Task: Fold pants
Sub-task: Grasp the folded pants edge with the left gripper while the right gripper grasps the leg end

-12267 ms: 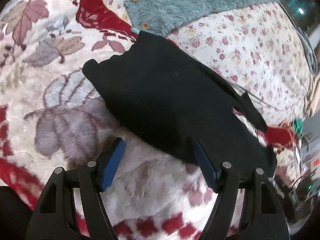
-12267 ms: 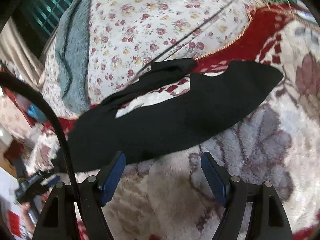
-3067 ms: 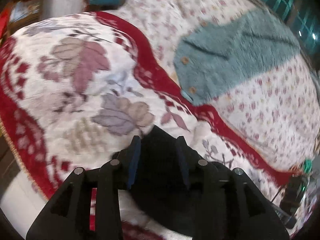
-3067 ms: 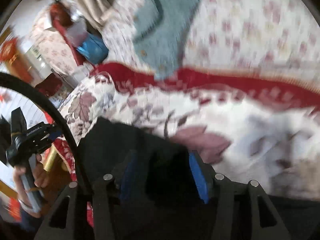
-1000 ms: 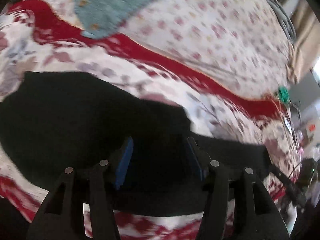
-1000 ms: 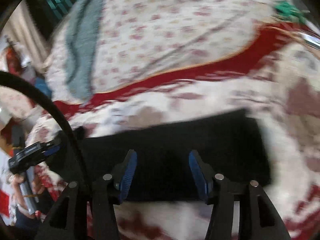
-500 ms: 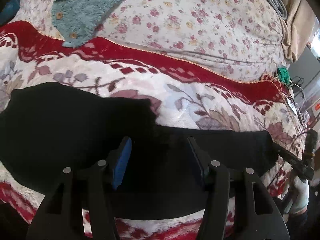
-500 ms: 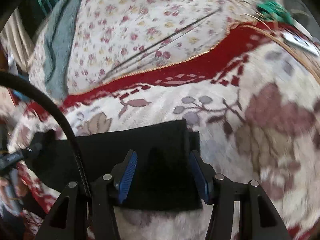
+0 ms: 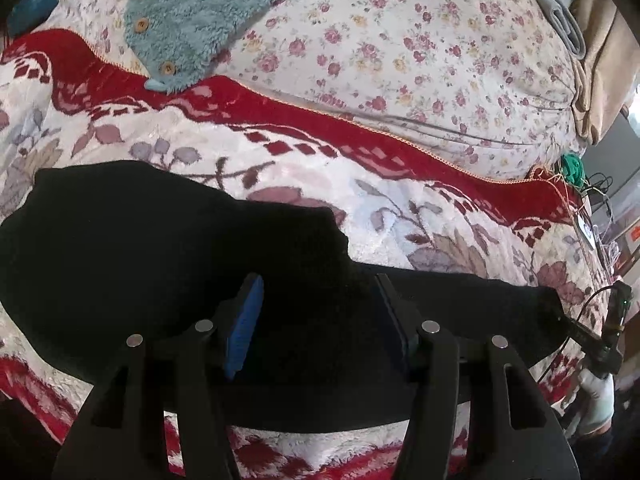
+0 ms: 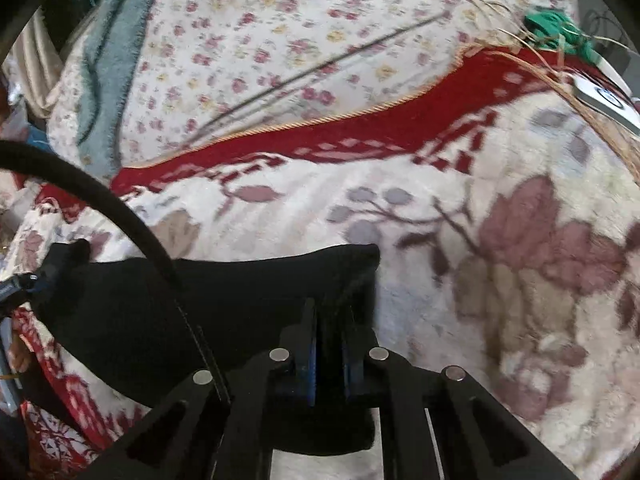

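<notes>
Since half a second ago, my right tongs (image 10: 328, 340) are pinching the black pants (image 10: 240, 304) edge. My left tongs (image 9: 320, 312) are staying spread over the pants (image 9: 160, 260). I am reading no labels.

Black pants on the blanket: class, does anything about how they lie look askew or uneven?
Yes. In the left wrist view the black pants form a tall bulge at left and a narrow band toward the right, over the red-bordered leaf-patterned plush blanket, so the edges do not line up.
</notes>
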`<state>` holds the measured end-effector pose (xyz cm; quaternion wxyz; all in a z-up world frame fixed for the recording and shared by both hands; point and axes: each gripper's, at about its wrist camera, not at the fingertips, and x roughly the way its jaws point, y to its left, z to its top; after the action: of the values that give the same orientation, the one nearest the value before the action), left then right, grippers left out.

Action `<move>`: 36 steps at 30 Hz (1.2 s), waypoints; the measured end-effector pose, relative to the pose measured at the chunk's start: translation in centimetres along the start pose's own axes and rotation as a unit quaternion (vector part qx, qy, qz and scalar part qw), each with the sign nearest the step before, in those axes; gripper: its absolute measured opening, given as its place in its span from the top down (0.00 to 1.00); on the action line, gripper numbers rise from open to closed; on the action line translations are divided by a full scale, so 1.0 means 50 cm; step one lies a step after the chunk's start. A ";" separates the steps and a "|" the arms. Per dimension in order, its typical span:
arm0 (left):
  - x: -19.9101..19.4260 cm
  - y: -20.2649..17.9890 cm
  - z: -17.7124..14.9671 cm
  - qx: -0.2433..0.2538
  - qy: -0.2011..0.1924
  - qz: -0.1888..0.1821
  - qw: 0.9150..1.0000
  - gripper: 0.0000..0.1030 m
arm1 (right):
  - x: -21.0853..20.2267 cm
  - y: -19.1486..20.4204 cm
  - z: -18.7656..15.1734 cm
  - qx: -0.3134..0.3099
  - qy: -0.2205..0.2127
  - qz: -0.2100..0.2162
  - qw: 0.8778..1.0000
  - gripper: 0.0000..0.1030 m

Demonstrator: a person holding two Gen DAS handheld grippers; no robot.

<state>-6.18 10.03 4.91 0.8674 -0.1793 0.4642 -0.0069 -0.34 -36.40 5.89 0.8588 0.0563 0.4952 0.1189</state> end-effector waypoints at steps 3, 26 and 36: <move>0.011 0.001 -0.004 0.001 0.009 0.005 1.000 0.47 | 0.022 -0.007 -0.011 0.018 0.009 0.006 1.000 0.92; 0.130 -0.351 -0.016 0.183 0.110 -0.144 0.966 0.40 | 0.020 -0.075 -0.070 0.094 0.040 0.195 0.975 0.40; 0.230 -0.505 -0.014 0.247 0.142 -0.149 0.947 0.40 | 0.030 -0.069 -0.059 0.073 0.037 0.181 0.980 0.41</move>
<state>3.70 -15.86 3.37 0.7988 -0.0244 0.5340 -0.2759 -1.64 -39.37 2.41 0.7978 0.2032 0.5153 0.2380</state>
